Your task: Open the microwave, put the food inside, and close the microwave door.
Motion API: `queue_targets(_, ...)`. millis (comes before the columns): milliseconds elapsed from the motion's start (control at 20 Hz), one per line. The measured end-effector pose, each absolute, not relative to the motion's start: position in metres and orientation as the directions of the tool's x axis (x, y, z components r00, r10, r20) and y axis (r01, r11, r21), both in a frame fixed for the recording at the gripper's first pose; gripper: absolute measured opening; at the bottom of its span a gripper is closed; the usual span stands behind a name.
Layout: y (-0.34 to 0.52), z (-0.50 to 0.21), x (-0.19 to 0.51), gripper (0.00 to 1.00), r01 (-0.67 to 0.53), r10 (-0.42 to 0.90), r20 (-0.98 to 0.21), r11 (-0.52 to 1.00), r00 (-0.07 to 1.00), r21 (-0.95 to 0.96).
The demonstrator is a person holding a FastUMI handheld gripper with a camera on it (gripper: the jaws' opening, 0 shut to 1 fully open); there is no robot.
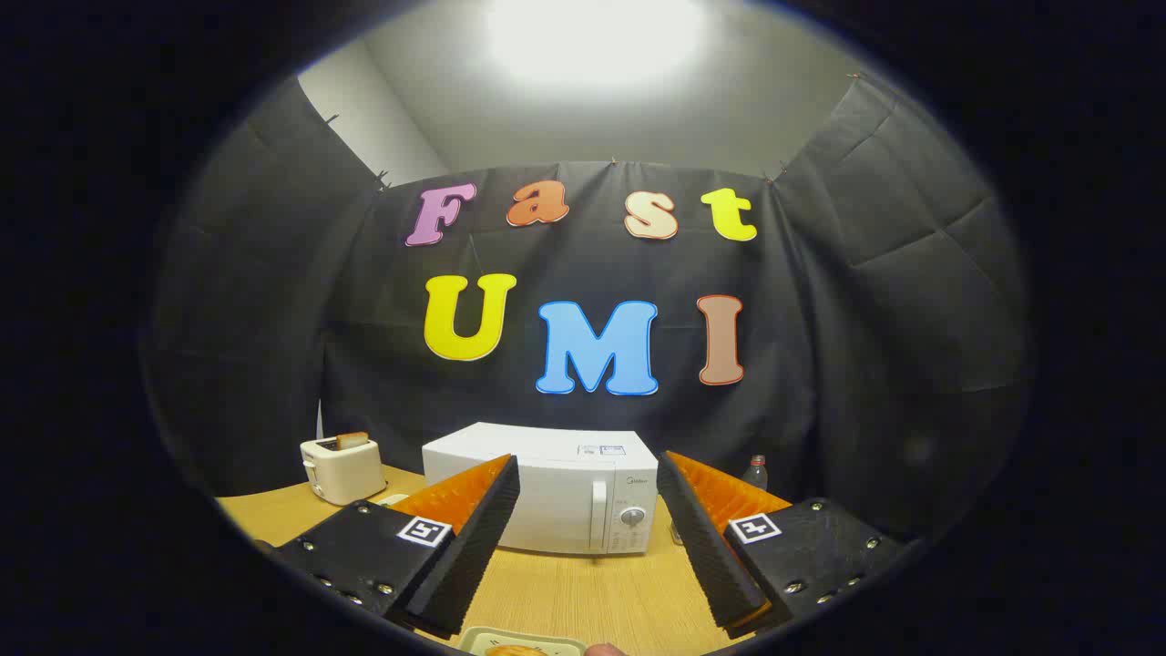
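Gripper (588,506): jaws released, wide apart, grasping nothing, fingers (469,547) hanging above the table
Microwave (547,487): white, door closed, at 12 o'clock beyond the fingers, seen in the gap between them; handle and dial on its right side
Food (516,650): on a pale plate (524,640) at 6 o'clock, just under the fingers, mostly cut off
Toaster (342,469): white, at 10 o'clock beside the microwave, a slice sticking up
Bottle (755,474): at 2 o'clock, behind the right finger
Table (583,592): light wood
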State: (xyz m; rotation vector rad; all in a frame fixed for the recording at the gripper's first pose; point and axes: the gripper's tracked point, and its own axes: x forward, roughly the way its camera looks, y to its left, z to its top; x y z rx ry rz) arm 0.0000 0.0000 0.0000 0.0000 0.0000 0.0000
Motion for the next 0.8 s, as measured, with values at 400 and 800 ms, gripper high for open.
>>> queue_targets(400, -0.003, -0.008, 0.005, 0.95, -0.007, 0.007, -0.015, 1.0, 1.0, 0.012)
queue_targets(800, -0.014, -0.025, 0.023, 0.95, -0.017, 0.017, -0.027, 1.0, 1.0, -0.004)
